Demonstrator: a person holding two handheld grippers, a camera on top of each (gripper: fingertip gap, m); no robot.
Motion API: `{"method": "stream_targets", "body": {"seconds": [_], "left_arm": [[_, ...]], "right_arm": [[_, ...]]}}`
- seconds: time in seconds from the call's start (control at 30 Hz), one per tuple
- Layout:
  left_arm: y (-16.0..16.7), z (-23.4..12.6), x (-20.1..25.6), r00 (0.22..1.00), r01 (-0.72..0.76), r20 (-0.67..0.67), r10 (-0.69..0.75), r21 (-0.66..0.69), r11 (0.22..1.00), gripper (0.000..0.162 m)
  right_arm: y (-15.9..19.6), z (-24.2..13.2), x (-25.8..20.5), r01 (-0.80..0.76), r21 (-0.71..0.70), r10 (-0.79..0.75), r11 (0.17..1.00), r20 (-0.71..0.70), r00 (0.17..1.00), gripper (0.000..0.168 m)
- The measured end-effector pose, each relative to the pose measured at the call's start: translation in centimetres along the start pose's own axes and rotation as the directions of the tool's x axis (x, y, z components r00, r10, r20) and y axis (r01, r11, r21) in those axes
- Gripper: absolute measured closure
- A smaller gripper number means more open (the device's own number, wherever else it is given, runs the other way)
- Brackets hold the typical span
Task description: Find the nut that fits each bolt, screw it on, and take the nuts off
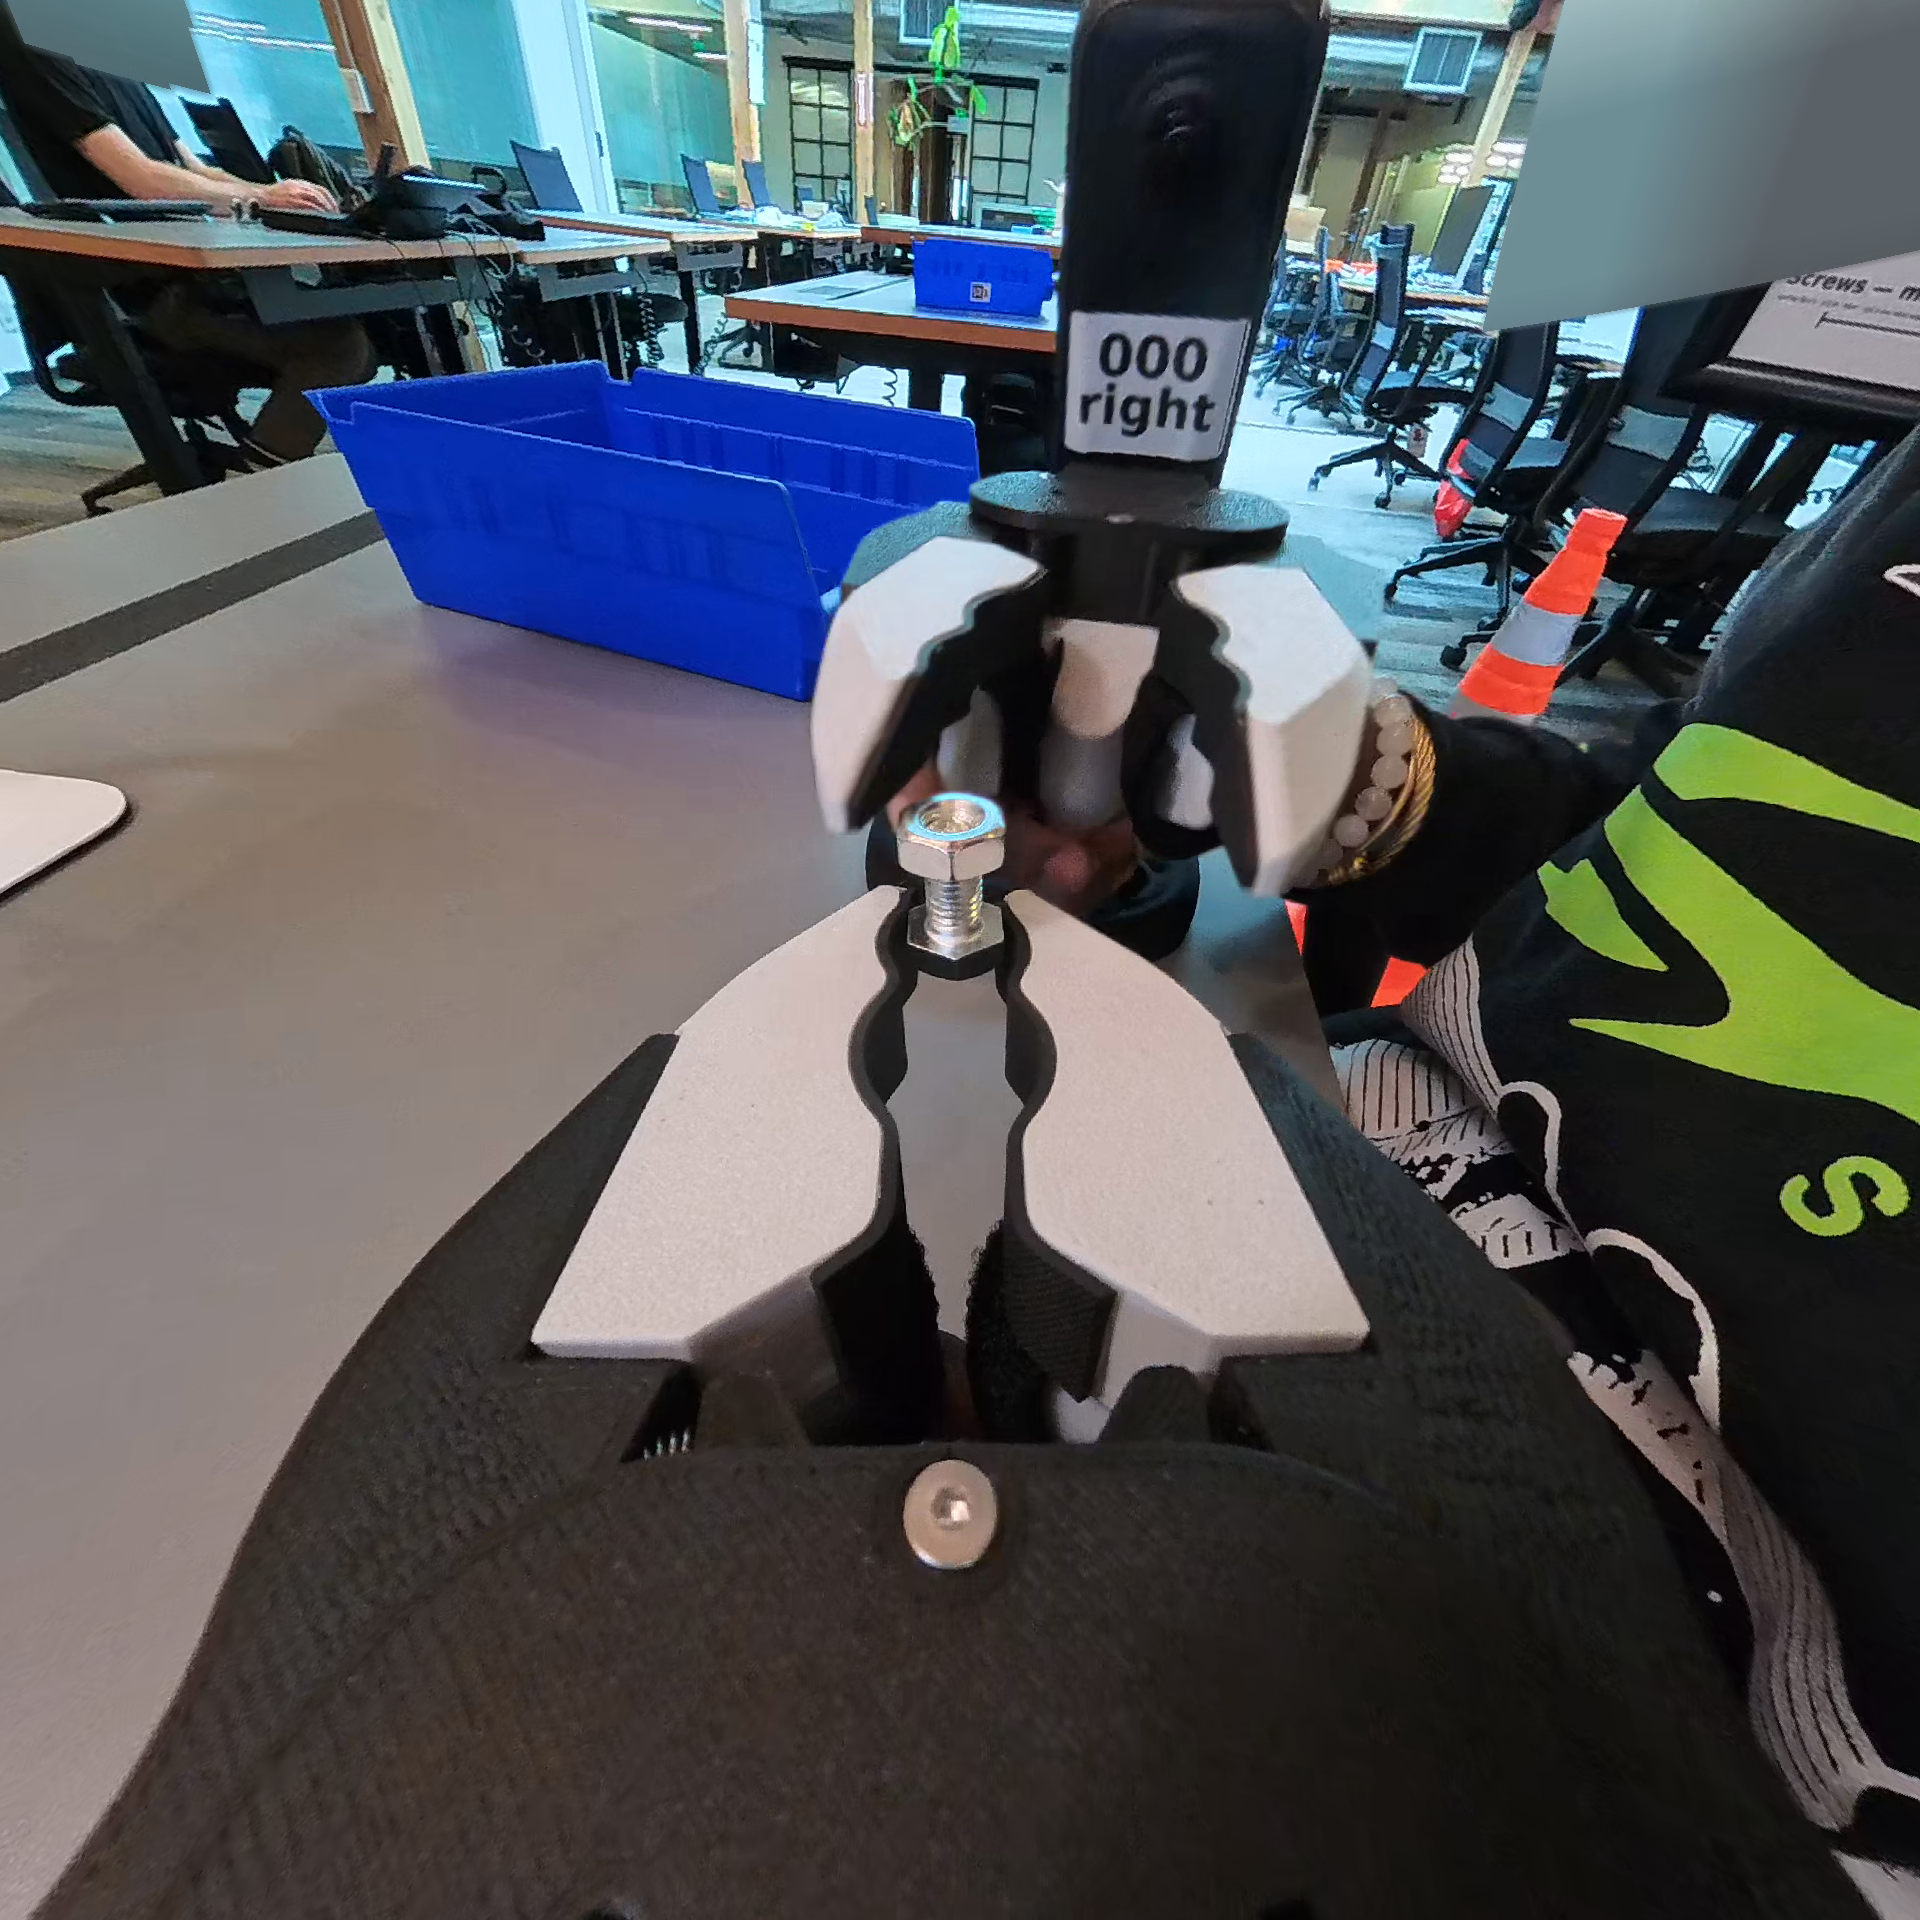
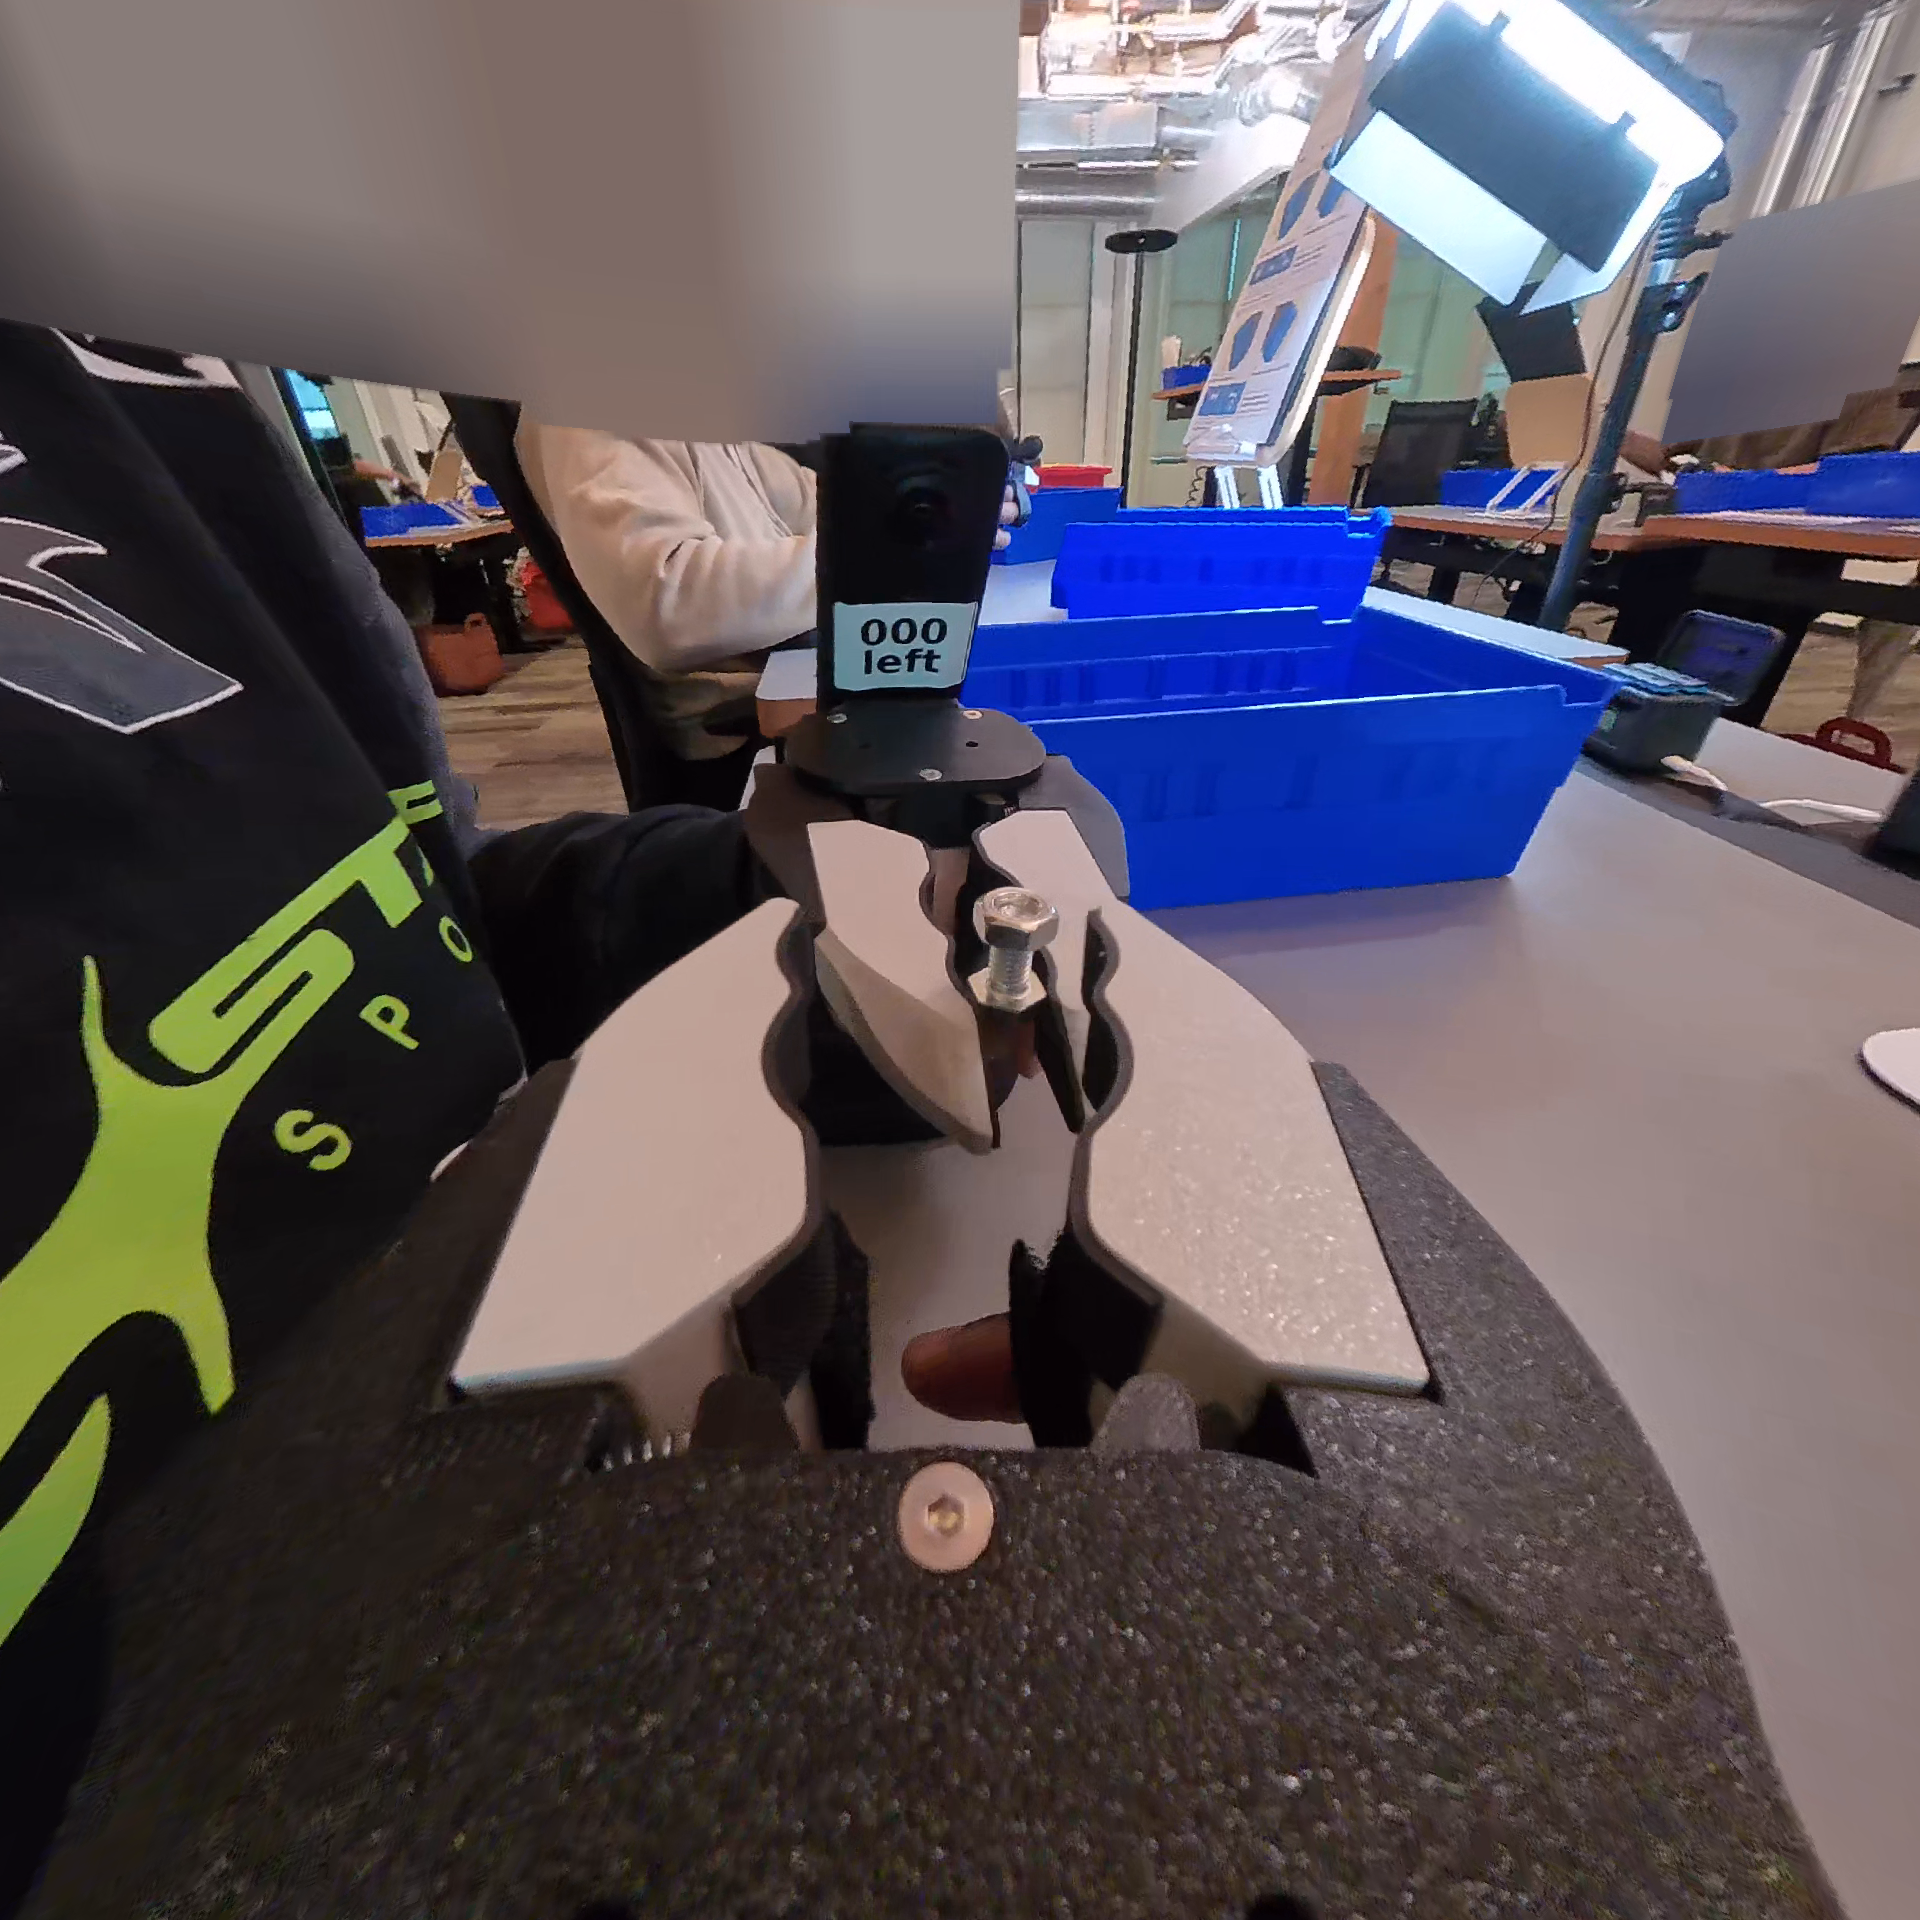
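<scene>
The left gripper (image 1: 951, 940) clamps a shiny threaded steel bolt (image 1: 948, 914) upright, hex nut (image 1: 949, 840) on top; the right gripper (image 2: 940, 997) gapes, seen mid-frame in the left view.

Table: I see a grey top (image 1: 312, 935).
Bin: blue plastic (image 1: 623, 540), standing on it.
Cone: orange with a grey band (image 1: 1538, 634), on the floor beyond.
Lamp: my right view shows a bright panel (image 2: 1538, 135) overhead.

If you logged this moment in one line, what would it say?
left gripper: shut on bolt | nut: on bolt's top | right gripper: open around bolt | bin: behind
</scene>
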State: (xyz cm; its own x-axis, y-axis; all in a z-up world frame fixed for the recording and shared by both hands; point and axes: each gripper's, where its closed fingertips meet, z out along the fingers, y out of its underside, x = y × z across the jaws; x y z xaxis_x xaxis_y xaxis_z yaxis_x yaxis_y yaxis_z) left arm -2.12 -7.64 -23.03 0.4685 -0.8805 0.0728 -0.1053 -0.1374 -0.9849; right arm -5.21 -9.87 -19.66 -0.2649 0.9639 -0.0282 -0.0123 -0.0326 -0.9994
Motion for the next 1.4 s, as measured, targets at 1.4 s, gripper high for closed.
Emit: {"method": "stream_targets", "body": {"seconds": [1.4], "left_arm": [[0.1,0.0,0.0,1.000,-0.002,-0.004,0.002,-0.004,1.000,0.148]], "right_arm": [[0.1,0.8,-0.2,0.028,-0.007,-0.028,1.000,0.023,0.999,0.117]]}}
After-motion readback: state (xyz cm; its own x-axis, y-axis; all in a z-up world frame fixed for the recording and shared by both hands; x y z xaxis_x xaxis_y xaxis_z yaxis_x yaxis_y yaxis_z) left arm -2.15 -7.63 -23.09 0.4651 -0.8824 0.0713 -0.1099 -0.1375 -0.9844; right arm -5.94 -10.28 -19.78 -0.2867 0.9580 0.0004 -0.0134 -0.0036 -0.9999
